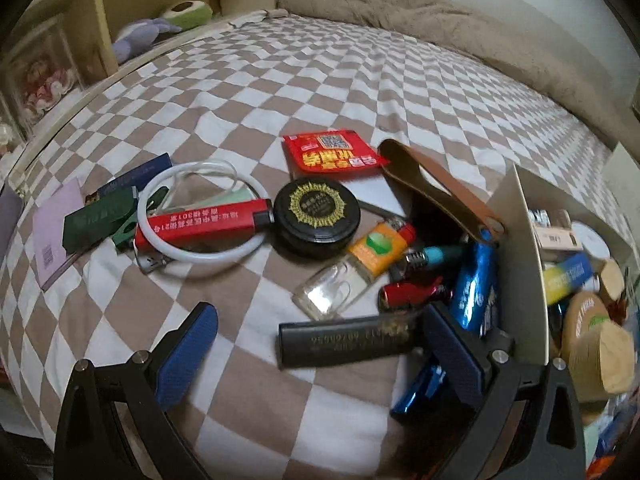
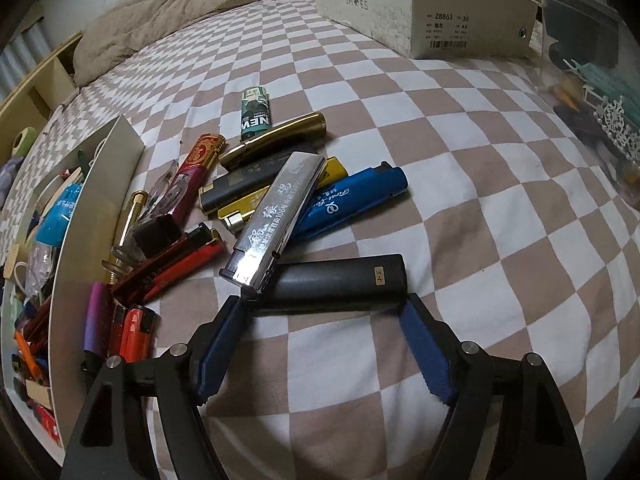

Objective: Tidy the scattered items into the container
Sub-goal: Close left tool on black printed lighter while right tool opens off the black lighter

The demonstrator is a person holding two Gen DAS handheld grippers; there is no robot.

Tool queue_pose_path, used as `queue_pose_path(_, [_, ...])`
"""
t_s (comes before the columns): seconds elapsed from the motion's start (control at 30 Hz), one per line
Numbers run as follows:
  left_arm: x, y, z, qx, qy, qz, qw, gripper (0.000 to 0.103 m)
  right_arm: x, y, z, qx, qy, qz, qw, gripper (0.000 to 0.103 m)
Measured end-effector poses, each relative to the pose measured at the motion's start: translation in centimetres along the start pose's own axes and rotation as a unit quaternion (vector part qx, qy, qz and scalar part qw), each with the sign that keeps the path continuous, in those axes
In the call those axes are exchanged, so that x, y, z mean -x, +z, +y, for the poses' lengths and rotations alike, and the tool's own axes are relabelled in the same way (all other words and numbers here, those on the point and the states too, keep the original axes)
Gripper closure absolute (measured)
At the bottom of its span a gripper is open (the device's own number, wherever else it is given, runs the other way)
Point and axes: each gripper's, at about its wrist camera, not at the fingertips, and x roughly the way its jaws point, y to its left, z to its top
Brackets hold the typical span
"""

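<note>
Blue-padded fingers of the right gripper (image 2: pixel 324 312) sit at the two ends of a black lighter (image 2: pixel 340 282) lying crosswise on the checked bedspread (image 2: pixel 460 184); the pads appear to press on its ends, so it is pinched lengthwise; a silver lighter (image 2: pixel 276 216) rests with its lower end on the black one and leans up over a blue lighter (image 2: pixel 352 202) and a yellow one; beyond them lie a gold lighter (image 2: pixel 272 140), a maroon lighter (image 2: pixel 198 174) and a green-and-white lighter (image 2: pixel 255 114); red lighters and a purple one lie just beside the wall of the container (image 2: pixel 86 216), a white cardboard box at the left of this view, already holding many small items; a white shoebox (image 2: pixel 424 12) stands well apart at the far side of the bed.

On the other side, the left gripper (image 1: pixel 320 334) is spread wide, nothing pinched; a dark lighter (image 1: pixel 344 340) with stamped numbers lies between its fingers, the right pad near its end, the left pad well clear; further off sit a clear glass bottle (image 1: pixel 332 288) with an orange label, a round black tin (image 1: pixel 316 216), a long red lighter (image 1: pixel 200 230) lying through a white ring (image 1: pixel 160 184), a red packet (image 1: pixel 328 154) and a brown leather strap (image 1: pixel 436 184); the container's wall (image 1: pixel 524 240) rises at the right of this view, close beside the right finger; a beige blanket (image 1: pixel 420 12) is bunched at the head of the bed.
</note>
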Motion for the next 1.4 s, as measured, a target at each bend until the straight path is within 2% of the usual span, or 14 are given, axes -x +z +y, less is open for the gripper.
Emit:
queue_pose_path(0.23, [-0.2, -0.4, -0.3, -0.015, 0.026, -0.012, 0.9995, 0.0, 0.1, 0.0, -0.1, 0.002, 0.0, -0.002, 1.0, 0.023])
queue_pose_path(0.33, [0.1, -0.7, 0.7, -0.011, 0.054, -0.015, 0.9983, 0.0, 0.1, -0.1, 0.0, 0.002, 0.0, -0.004, 1.0, 0.023])
queue_pose_path(0.57, [0.6, -0.8, 4.3, 0.031, 0.103, -0.012, 0.9941, 0.0, 0.1, -0.1, 0.1, 0.003, -0.001, -0.007, 1.0, 0.023])
queue_pose_path(0.67, [1.1, -1.1, 4.7, 0.034, 0.084, -0.012, 0.9958, 0.0, 0.2, -0.2, 0.0, 0.004, -0.002, -0.008, 1.0, 0.023])
queue_pose_path(0.77, [1.5, -1.4, 4.4, 0.024, 0.044, -0.011, 0.9987, 0.0, 0.2, -0.3, 0.0, 0.005, -0.002, -0.011, 1.0, 0.023])
queue_pose_path(1.07, [2.1, -2.1, 1.3, -0.036, -0.033, -0.002, 0.9988, 0.0, 0.2, -0.4, 0.0, 0.006, -0.003, -0.013, 1.0, 0.022])
queue_pose_path(1.13, [2.1, -2.3, 0.6, -0.049, -0.032, 0.001, 0.9983, 0.0, 0.2, -0.4, 0.0, 0.006, -0.003, -0.013, 1.0, 0.022])
queue_pose_path(1.27, [2.0, -2.5, 0.8, -0.044, -0.032, 0.01, 0.9985, 0.0, 0.2, -0.3, 0.1, 0.008, -0.005, -0.013, 1.0, 0.022])
queue_pose_path(1.4, [2.0, -2.6, 1.1, -0.043, 0.015, 0.01, 0.9989, 0.0, 0.2, -0.3, 0.1, 0.008, -0.005, -0.014, 1.0, 0.022])
